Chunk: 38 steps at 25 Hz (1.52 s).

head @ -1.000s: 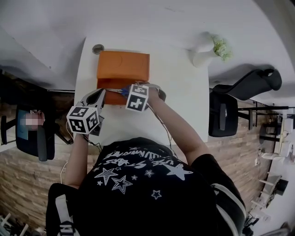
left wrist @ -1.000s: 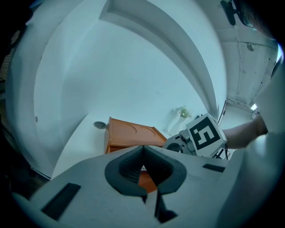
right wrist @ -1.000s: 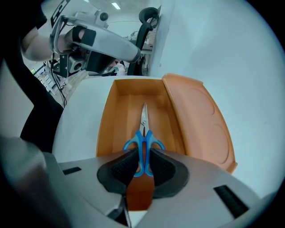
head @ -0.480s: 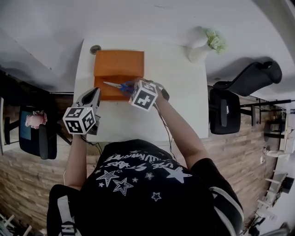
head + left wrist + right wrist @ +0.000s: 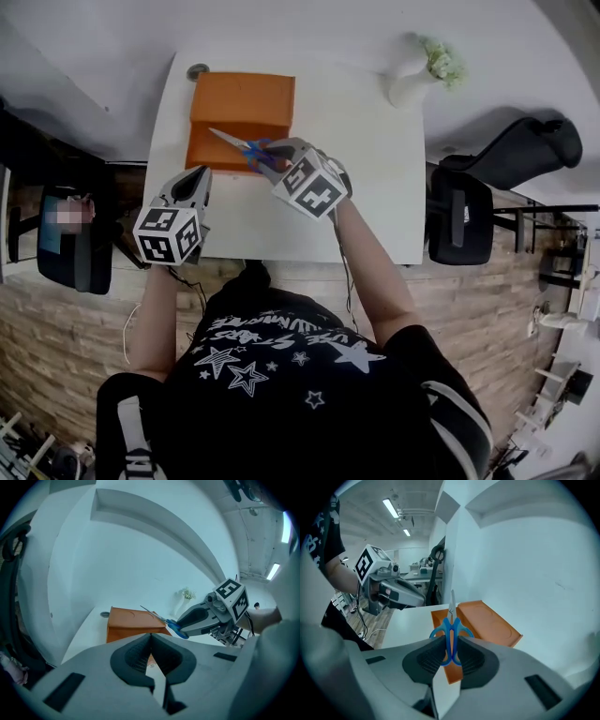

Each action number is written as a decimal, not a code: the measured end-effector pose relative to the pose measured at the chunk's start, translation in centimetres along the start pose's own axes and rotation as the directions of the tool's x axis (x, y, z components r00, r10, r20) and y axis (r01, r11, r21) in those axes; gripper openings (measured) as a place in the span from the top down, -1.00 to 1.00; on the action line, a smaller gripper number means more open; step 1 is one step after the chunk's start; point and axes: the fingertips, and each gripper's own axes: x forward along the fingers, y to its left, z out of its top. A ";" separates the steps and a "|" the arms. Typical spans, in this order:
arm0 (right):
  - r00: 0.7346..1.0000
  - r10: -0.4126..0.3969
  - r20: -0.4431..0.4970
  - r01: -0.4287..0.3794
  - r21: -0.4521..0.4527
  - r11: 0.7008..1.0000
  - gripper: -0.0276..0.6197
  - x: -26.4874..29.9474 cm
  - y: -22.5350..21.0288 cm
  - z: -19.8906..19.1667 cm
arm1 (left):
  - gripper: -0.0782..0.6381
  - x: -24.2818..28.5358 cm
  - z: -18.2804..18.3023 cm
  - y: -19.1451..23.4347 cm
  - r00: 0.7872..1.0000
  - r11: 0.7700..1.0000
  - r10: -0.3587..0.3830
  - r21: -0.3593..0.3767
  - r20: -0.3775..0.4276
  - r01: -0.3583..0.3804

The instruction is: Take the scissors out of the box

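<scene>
Raised higher than a second before, the blue-handled steel scissors [image 5: 236,143] hung above the open orange rectangular box [image 5: 242,97], held by the right gripper [image 5: 270,157]. In the left gripper view, the left gripper [image 5: 151,638] was closed and empty. In the right gripper view, jaws clamped the scissors' handles.

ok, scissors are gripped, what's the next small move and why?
Probably carry the right tool sideways to bare table and lower. It is shut on the blue-handled scissors, which hang clear above the open orange box, so only setting down remains.
</scene>
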 end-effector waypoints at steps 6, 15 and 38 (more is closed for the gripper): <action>0.998 0.003 0.056 -0.005 0.044 0.999 0.61 -4.8 3.2 -1.9 | 0.73 -3.5 -2.2 -4.5 1.000 1.000 0.029 -0.007 0.006 -0.029; 0.989 -0.060 0.132 0.043 0.126 0.991 0.61 -11.9 7.5 -6.1 | 0.73 -7.2 -5.9 -11.8 1.000 1.000 0.016 0.006 0.006 -0.016; 0.954 -0.198 0.226 0.122 0.310 0.943 0.61 -25.5 18.7 -14.8 | 0.73 -15.4 -12.9 -26.0 0.998 0.998 -0.059 0.039 0.024 0.058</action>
